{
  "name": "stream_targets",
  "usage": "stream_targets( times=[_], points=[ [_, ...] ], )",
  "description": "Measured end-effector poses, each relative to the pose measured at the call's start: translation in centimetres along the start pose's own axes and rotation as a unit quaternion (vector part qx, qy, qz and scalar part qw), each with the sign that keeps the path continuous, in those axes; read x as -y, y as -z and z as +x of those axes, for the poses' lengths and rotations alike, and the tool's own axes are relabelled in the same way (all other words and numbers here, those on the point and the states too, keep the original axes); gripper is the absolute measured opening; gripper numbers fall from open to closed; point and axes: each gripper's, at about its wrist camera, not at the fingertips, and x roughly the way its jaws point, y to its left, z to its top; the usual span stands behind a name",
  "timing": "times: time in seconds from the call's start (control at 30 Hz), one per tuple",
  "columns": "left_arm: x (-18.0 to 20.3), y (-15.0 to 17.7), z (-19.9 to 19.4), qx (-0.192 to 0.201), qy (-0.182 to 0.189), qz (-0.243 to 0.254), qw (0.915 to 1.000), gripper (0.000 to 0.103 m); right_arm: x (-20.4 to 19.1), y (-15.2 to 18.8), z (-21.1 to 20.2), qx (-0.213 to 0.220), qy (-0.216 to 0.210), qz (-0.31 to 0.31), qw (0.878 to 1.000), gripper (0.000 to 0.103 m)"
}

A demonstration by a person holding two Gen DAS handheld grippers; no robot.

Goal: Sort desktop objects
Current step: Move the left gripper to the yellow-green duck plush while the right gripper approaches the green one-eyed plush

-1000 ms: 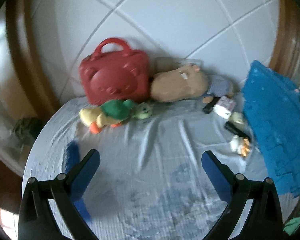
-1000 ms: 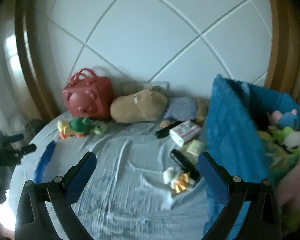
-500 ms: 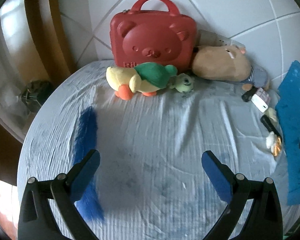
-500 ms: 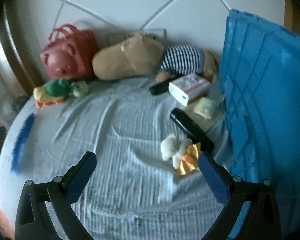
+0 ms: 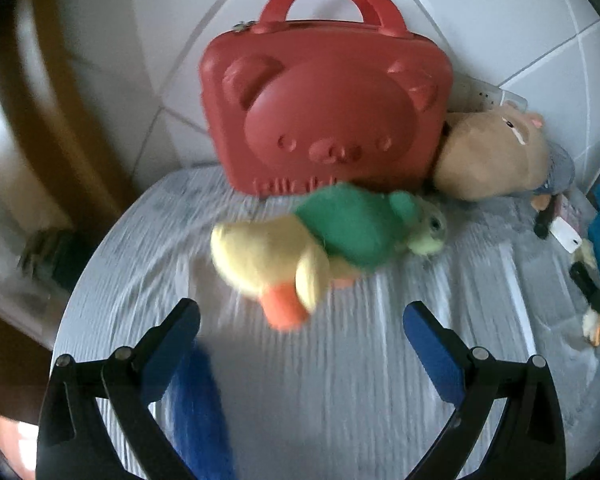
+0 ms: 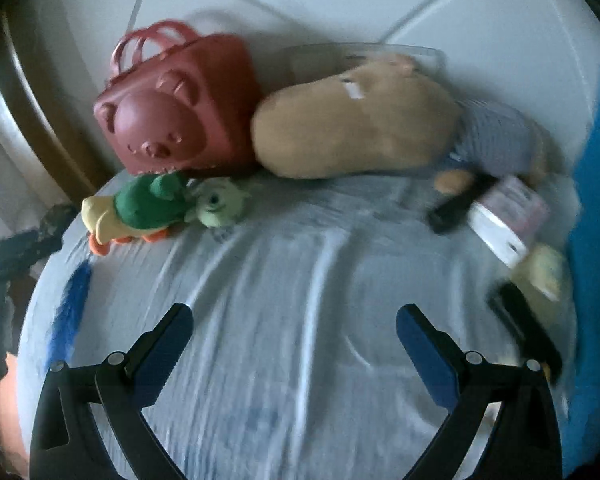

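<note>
A yellow and green duck plush [image 5: 300,252] lies on the grey cloth just ahead of my open left gripper [image 5: 302,320], close to its fingertips. Beside it sits a small green one-eyed plush [image 5: 428,232]. Behind both stands a red bear-face case [image 5: 328,100], with a tan plush in a striped shirt [image 5: 492,156] to its right. My right gripper [image 6: 294,322] is open over bare cloth, well short of the duck plush [image 6: 136,208], the red case [image 6: 172,108] and the tan plush [image 6: 360,124].
A blue bin [image 6: 596,220] stands at the right edge. Near it lie a white box [image 6: 508,216], two black sticks [image 6: 528,328] and a pale yellow item [image 6: 548,268]. A blue feather [image 6: 68,312] lies at the table's left edge. A tiled wall backs the table.
Both grippers have moved forward and down toward the table. The left one has closed in on the duck plush. The right view has swung left, away from the blue bin.
</note>
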Motion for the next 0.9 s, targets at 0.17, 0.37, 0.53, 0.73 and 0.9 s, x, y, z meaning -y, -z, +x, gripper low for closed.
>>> stream_targets(
  times=[0.17,0.37,0.53,0.73,0.9],
  points=[
    [-0.2,-3.6,5.0,-0.002,0.016,0.023,0.9996,0.103,-3.0,-3.0,4.4,-0.010,-0.006,-0.028,1.000,0.103],
    [-2.3,-3.8,7.6,-0.016,0.012,-0.010,0.9998,0.103,-3.8,-4.7,7.7,-0.018,-0.015,-0.028,0.999,0.103],
    [-6.2,-0.3,6.4,-0.018,0.020,-0.058,0.9980,0.103,-6.7,-7.7,10.4,-0.018,-0.048,-0.052,0.997,0.103],
    [-7.9,2.1,7.3,-0.039,-0.001,-0.065,0.9971,0.103,-12.7,-12.6,14.3,0.038,0.030,-0.114,0.992,0.103],
    [-8.0,2.2,8.0,-0.029,-0.037,-0.062,0.9970,0.103,-15.3,-12.7,19.0,-0.015,0.017,-0.149,0.989,0.103]
  ],
)
